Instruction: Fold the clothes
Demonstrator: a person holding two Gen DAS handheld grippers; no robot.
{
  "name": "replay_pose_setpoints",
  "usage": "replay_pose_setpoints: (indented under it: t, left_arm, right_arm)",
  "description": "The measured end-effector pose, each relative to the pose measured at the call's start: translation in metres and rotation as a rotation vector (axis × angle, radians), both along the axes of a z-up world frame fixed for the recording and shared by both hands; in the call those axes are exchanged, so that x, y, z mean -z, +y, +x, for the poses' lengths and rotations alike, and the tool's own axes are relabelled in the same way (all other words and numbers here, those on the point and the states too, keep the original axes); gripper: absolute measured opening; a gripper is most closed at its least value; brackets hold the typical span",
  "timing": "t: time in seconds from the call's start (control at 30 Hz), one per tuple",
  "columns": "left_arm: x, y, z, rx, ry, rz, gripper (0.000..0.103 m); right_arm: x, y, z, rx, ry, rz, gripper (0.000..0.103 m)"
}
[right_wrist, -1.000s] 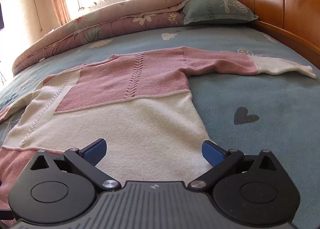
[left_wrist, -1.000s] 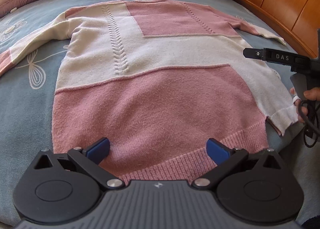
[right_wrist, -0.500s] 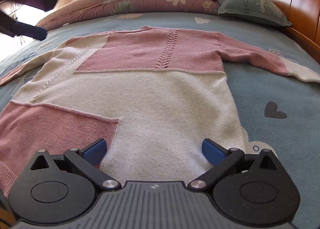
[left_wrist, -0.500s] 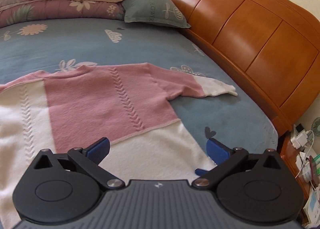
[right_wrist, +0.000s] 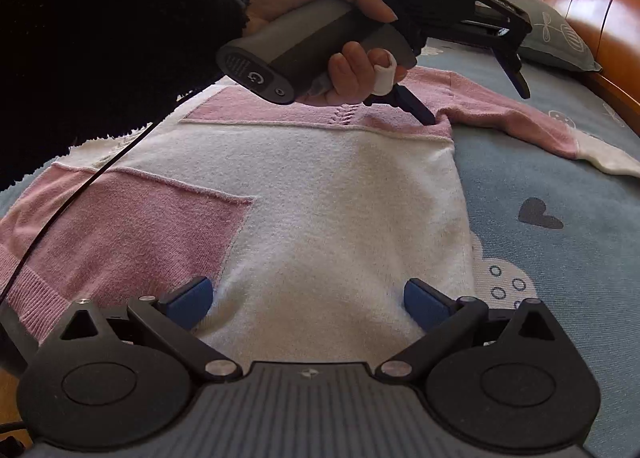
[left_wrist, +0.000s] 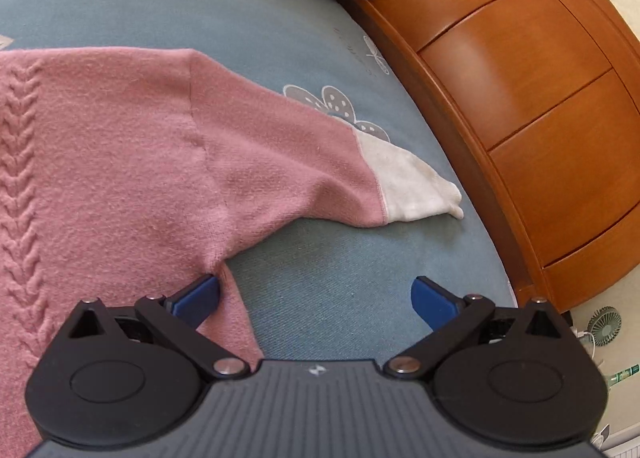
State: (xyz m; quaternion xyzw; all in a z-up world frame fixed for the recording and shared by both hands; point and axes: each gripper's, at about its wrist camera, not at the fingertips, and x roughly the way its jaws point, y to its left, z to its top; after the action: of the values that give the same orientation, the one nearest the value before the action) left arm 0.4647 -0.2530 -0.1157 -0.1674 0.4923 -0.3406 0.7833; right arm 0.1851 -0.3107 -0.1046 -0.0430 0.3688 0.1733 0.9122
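The left claw (left_wrist: 314,296) has swung across in the last second, from the hem of the pink-and-cream patchwork knitted sweater (right_wrist: 320,186) up to its armpit on the headboard side. It now sits low there, spread wide, one blue finger (left_wrist: 198,294) touching the knit just at the seam where the sleeve meets the body, the other (left_wrist: 432,298) over bare sheet. Nothing is pinched yet.

The sweater lies flat on the blue patterned bed sheet (right_wrist: 560,258), its pink sleeve with the cream cuff (left_wrist: 412,188) stretched out toward the curved orange wooden headboard (left_wrist: 540,98), the cuff near it but apart.

The right claw (right_wrist: 306,300) has dropped closer to the sweater too; it hovers spread over the cream panel, farther from the headboard than the left one, gripping nothing. From its camera a hand (right_wrist: 344,30) in a fuzzy black sleeve (right_wrist: 100,50) holds the left tool.

I'd judge the fold proper is about to start: the left claw looks placed to take the sleeve at its root, so that it can be brought across the body, away from the headboard.
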Motion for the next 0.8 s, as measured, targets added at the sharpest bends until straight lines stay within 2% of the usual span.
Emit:
replay_pose_setpoints:
  t: [0.23,0.37,0.47,0.53,0.7,0.8]
  left_arm:
    - [-0.026,0.016,-0.004,-0.024,-0.063,0.013,0.102]
    - [-0.014,0.017,0.008,-0.066,-0.042,0.067,0.102]
    - [-0.001,0.003,0.017,-0.067,-0.042,0.071,0.102]
    - [-0.004,-0.01,0.018,-0.052,-0.041,0.097,0.102]
    - [-0.031,0.004,0.004,-0.034,-0.048,0.09,0.101]
    - [-0.052,0.033,-0.019,-0.062,-0.074,0.14,0.102]
  right_arm:
    - [-0.001,0.002,-0.003,0.006,0.0,-0.011,0.103]
    - [0.0,0.001,-0.004,0.011,0.0,-0.019,0.103]
    - [-0.001,0.001,-0.005,0.011,0.005,-0.022,0.103]
    - [-0.002,0.002,-0.004,0.013,0.011,-0.027,0.103]
    - [-0.004,0.002,-0.004,0.017,0.02,-0.032,0.103]
    - [-0.006,0.002,-0.004,0.024,0.019,-0.035,0.103]
